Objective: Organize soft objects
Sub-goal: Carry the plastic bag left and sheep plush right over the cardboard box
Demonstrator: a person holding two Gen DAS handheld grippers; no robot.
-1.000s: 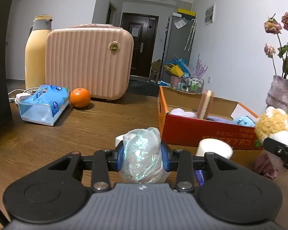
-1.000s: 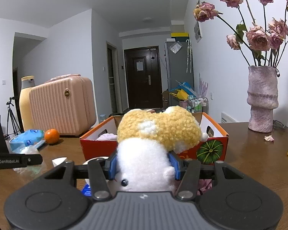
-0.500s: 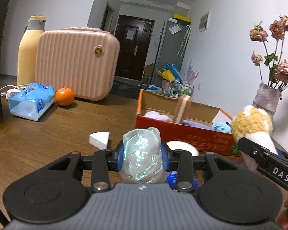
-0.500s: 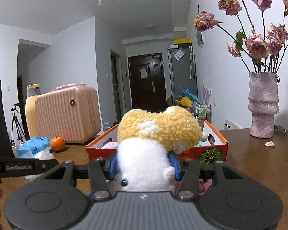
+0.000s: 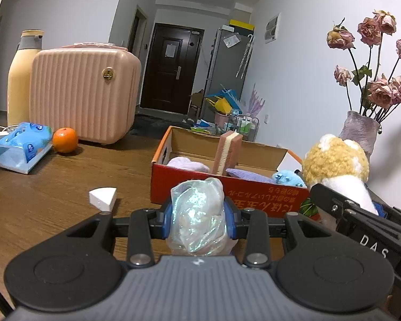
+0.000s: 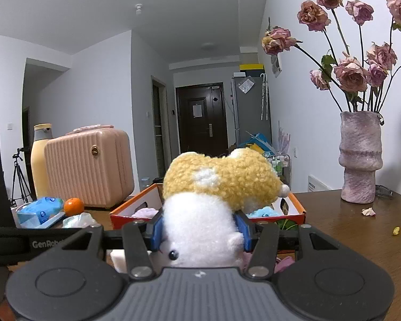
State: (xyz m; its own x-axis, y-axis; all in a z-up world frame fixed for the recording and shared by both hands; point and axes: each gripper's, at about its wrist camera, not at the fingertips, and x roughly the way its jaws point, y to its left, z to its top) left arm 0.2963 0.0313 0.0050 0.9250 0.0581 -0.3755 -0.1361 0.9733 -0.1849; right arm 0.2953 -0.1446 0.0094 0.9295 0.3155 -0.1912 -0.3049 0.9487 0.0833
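My left gripper (image 5: 197, 218) is shut on a crumpled iridescent plastic bag (image 5: 196, 214), held above the wooden table in front of the red cardboard box (image 5: 227, 192). The box holds a lilac cloth (image 5: 187, 164), an upright pink sponge (image 5: 227, 152) and a blue plush (image 5: 287, 178). My right gripper (image 6: 199, 231) is shut on a yellow-and-white plush toy (image 6: 214, 187), held near the box's right end; the toy (image 5: 334, 160) also shows in the left wrist view. A white foam wedge (image 5: 103, 198) lies on the table left of the box.
A pink ribbed case (image 5: 83, 96), a tall yellow bottle (image 5: 20, 77), an orange (image 5: 65, 139) and a blue tissue pack (image 5: 20, 145) stand at the back left. A vase of dried roses (image 6: 359, 157) stands at the right, petals (image 6: 369, 211) scattered nearby.
My left gripper has carried the plastic bag rightward and closer to the red box; the case and orange slid left in its view. The right gripper with the plush has barely moved.
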